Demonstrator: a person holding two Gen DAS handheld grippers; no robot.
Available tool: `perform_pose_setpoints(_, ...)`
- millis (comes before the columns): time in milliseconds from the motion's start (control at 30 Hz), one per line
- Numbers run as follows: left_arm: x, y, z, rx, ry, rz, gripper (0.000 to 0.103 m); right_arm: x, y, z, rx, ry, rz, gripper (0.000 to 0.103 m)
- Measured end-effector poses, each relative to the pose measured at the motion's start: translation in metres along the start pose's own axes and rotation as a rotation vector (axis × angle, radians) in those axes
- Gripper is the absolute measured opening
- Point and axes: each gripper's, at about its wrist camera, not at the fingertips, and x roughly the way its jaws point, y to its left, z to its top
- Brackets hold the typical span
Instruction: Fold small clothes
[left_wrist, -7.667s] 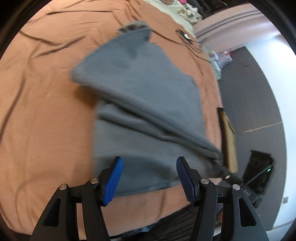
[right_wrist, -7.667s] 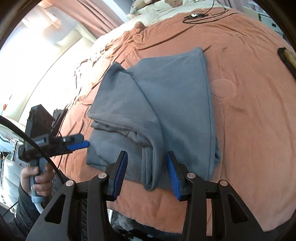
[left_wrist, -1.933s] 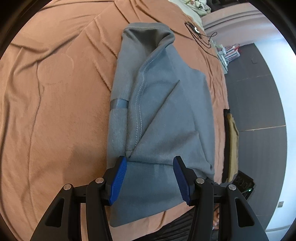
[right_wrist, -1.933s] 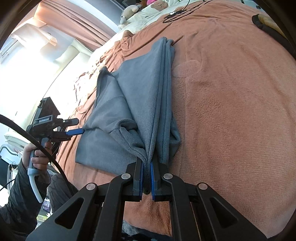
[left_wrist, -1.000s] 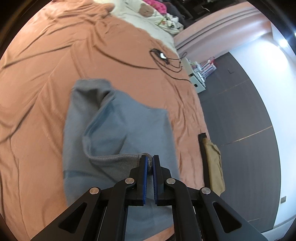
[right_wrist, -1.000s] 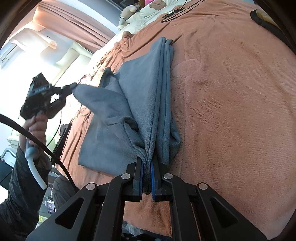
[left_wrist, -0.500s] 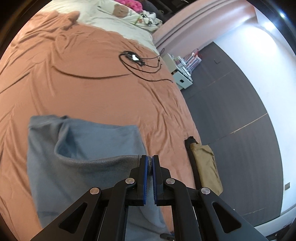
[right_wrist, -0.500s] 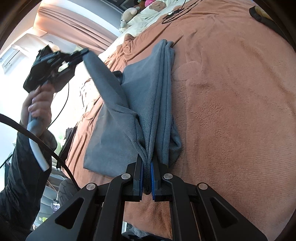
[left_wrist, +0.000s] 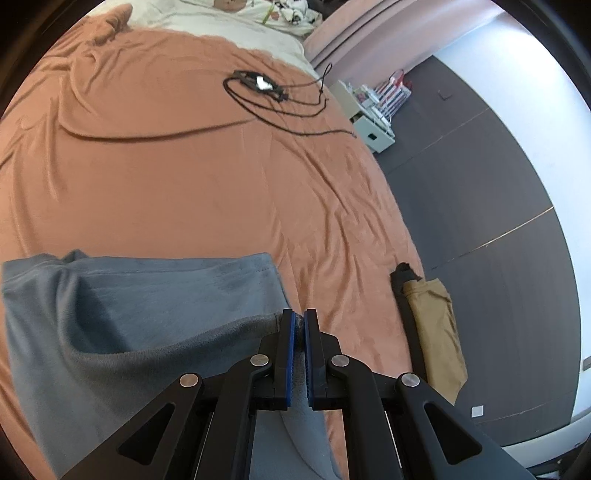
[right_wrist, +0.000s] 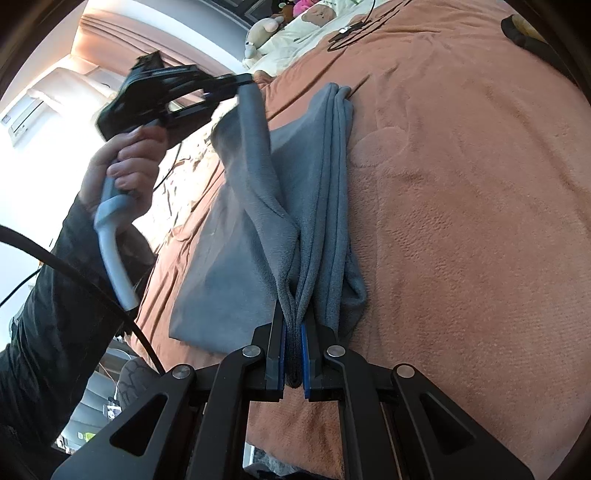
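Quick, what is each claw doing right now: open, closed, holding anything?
Left claw: closed on an edge of the grey garment, lifted.
Right claw: closed on the garment's bunched folds.

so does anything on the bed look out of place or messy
Nothing is damaged or spilled. Two things sit oddly on the orange blanket: a tangled black cable lies loose near the pillows, and a tan garment hangs over the bed's edge. The grey garment is bunched only because both grippers hold it mid-fold.
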Motion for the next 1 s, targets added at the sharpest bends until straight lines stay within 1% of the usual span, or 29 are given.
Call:
perform_pose_setpoints(67, 0.012, 0.002, 0.004, -0.010, 0.028, 0.025, 0.005, -0.001, 0.002, -0.001, -0.006, -0.006, 0.005, 0.003)
perform_pose_setpoints(133, 0.018, 0.004, 0.009, -0.028, 0.023, 0.060, 0.005, -0.002, 0.000, -0.001, 0.002, -0.006, 0.012, 0.003)
perform_pose_setpoints(233, 0.016, 0.005, 0.014, -0.045, 0.007, 0.050, 0.005, -0.001, -0.006, -0.001, 0.022, 0.010, 0.021, 0.004)
perform_pose_setpoints(300, 0.012, 0.005, 0.013, -0.038, 0.007, 0.058, 0.008, -0.002, -0.010, -0.001, 0.043, 0.019, 0.017, 0.005)
perform_pose_setpoints(333, 0.010, 0.006, 0.012, -0.031, 0.009, 0.066, 0.009, -0.002, -0.012, 0.000, 0.055, 0.020, 0.020, 0.006)
perform_pose_setpoints(367, 0.008, 0.008, 0.009, -0.024, 0.017, 0.072, 0.010, -0.003, -0.014, 0.000, 0.065, 0.017, 0.022, 0.009)
perform_pose_setpoints(400, 0.007, 0.010, 0.007, -0.019, 0.028, 0.083, 0.011, -0.005, -0.015, 0.001, 0.071, 0.008, 0.018, 0.016)
perform_pose_setpoints(433, 0.005, 0.013, 0.004, -0.014, 0.038, 0.100, 0.011, -0.008, -0.016, 0.001, 0.072, -0.002, 0.016, 0.021)
perform_pose_setpoints(467, 0.003, 0.016, 0.000, -0.009, 0.046, 0.115, 0.011, -0.011, -0.015, 0.002, 0.072, -0.018, 0.015, 0.037)
perform_pose_setpoints(500, 0.000, 0.020, -0.004, -0.004, 0.053, 0.125, 0.011, -0.013, -0.015, 0.003, 0.072, -0.030, 0.012, 0.058)
perform_pose_setpoints(533, -0.002, 0.024, -0.008, 0.002, 0.058, 0.133, 0.011, -0.015, -0.015, 0.003, 0.072, -0.046, 0.004, 0.065)
perform_pose_setpoints(600, -0.011, 0.033, -0.016, 0.015, 0.065, 0.153, 0.011, -0.018, -0.015, 0.003, 0.073, -0.064, -0.004, 0.066)
perform_pose_setpoints(667, -0.020, 0.042, -0.021, 0.006, 0.056, 0.167, 0.011, -0.017, -0.014, 0.005, 0.073, -0.056, -0.005, 0.066)
perform_pose_setpoints(733, -0.033, 0.051, -0.025, -0.011, 0.041, 0.157, 0.011, -0.020, -0.013, 0.010, 0.062, -0.071, -0.016, 0.066)
perform_pose_setpoints(867, -0.060, 0.068, -0.031, -0.030, 0.009, 0.168, 0.011, -0.025, -0.006, 0.036, 0.022, -0.113, -0.008, 0.066)
perform_pose_setpoints(933, -0.070, 0.076, -0.033, -0.046, -0.003, 0.178, 0.011, -0.021, 0.005, 0.053, -0.013, -0.127, 0.005, 0.066)
perform_pose_setpoints(1000, -0.080, 0.085, -0.036, -0.068, -0.013, 0.192, 0.011, -0.010, 0.018, 0.073, -0.066, -0.121, 0.008, 0.066)
